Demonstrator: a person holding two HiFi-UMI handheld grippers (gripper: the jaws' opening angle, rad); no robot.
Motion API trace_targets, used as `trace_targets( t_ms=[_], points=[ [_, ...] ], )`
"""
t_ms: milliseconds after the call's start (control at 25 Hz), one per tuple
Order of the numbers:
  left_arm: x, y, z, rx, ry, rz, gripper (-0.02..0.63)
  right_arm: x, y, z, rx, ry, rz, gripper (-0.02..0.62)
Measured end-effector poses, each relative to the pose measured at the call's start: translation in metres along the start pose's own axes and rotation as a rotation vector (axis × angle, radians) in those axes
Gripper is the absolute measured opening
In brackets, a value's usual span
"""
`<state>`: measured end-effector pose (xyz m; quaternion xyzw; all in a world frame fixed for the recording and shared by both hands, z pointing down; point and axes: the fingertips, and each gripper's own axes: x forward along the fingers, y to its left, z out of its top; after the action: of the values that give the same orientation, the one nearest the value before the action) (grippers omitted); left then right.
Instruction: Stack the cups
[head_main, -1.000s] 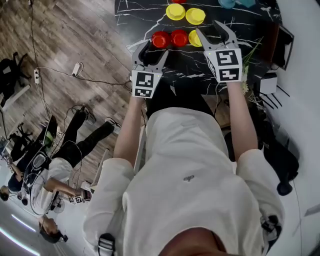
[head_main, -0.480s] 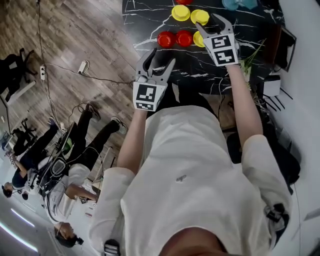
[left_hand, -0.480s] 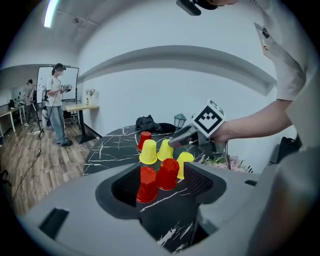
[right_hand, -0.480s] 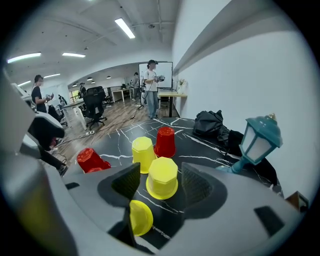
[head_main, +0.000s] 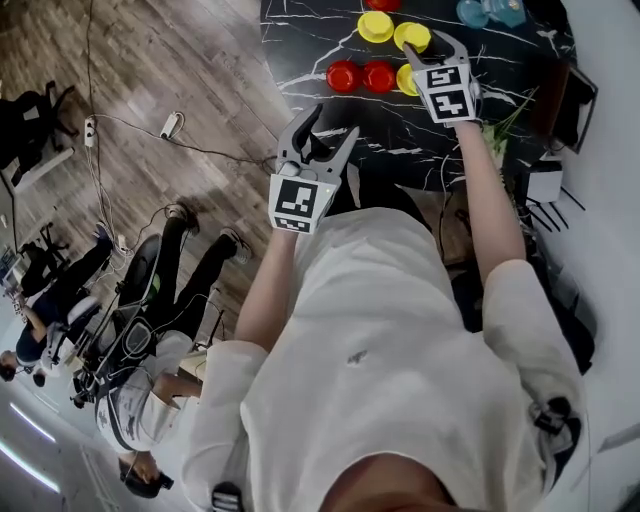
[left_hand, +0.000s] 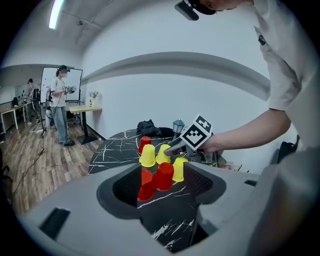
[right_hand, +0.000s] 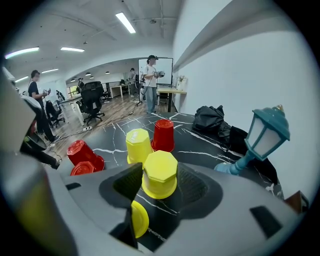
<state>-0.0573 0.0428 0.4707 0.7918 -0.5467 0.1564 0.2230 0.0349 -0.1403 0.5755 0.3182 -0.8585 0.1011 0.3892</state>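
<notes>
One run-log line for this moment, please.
phase: pre-grasp | left gripper: open, empty | right gripper: open, jaws just closing, yellow cup between them | yellow cup: upside down on black table

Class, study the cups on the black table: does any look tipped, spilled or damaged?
Nothing stands out. The red cups and yellow cups all stand upside down on the table, none toppled or crushed.

A wood-plank floor (head_main: 150, 60) ran beside the black, white-veined marble table (head_main: 400, 130) — a white power strip (head_main: 172, 125) lay on the planks. A plain white wall (left_hand: 150, 95) stood behind; ceiling light strips (right_hand: 125, 22) lit black office chairs (right_hand: 92, 102) and a desk (left_hand: 82, 108) beyond.
</notes>
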Motion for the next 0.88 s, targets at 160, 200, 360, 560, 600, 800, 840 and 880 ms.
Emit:
trace_targets(
  t_ms=[160, 200, 360, 560, 600, 800, 840, 880],
  points=[
    [-0.008, 0.003, -0.003, -0.012, -0.011, 0.019, 0.261, 0.000, -0.002, -0.002, -0.004, 0.004, -0.004, 0.216],
    [-0.010, 0.003, -0.002, -0.010, -0.012, 0.020, 0.261, -0.001, -0.002, -0.002, -0.006, 0.003, -0.003, 0.215],
    [-0.012, 0.002, 0.007, 0.008, -0.032, 0.013, 0.253, -0.009, -0.005, 0.005, -0.005, -0.029, -0.003, 0.213],
    [-0.012, 0.001, 0.015, 0.020, -0.058, 0.005, 0.246, -0.035, -0.011, 0.017, -0.036, -0.055, -0.029, 0.213],
    [-0.012, 0.000, 0.018, 0.026, -0.065, 0.003, 0.243, -0.041, -0.011, 0.019, -0.040, -0.061, -0.034, 0.213],
    [-0.014, 0.000, 0.027, 0.031, -0.076, 0.000, 0.225, -0.073, -0.006, 0.030, -0.048, -0.092, -0.033, 0.213],
    [-0.014, 0.000, 0.027, 0.029, -0.068, -0.003, 0.221, -0.078, -0.004, 0.032, -0.047, -0.098, -0.030, 0.213],
    [-0.013, 0.000, 0.028, 0.030, -0.067, -0.007, 0.215, -0.084, -0.002, 0.033, -0.046, -0.105, -0.026, 0.213]
  ],
)
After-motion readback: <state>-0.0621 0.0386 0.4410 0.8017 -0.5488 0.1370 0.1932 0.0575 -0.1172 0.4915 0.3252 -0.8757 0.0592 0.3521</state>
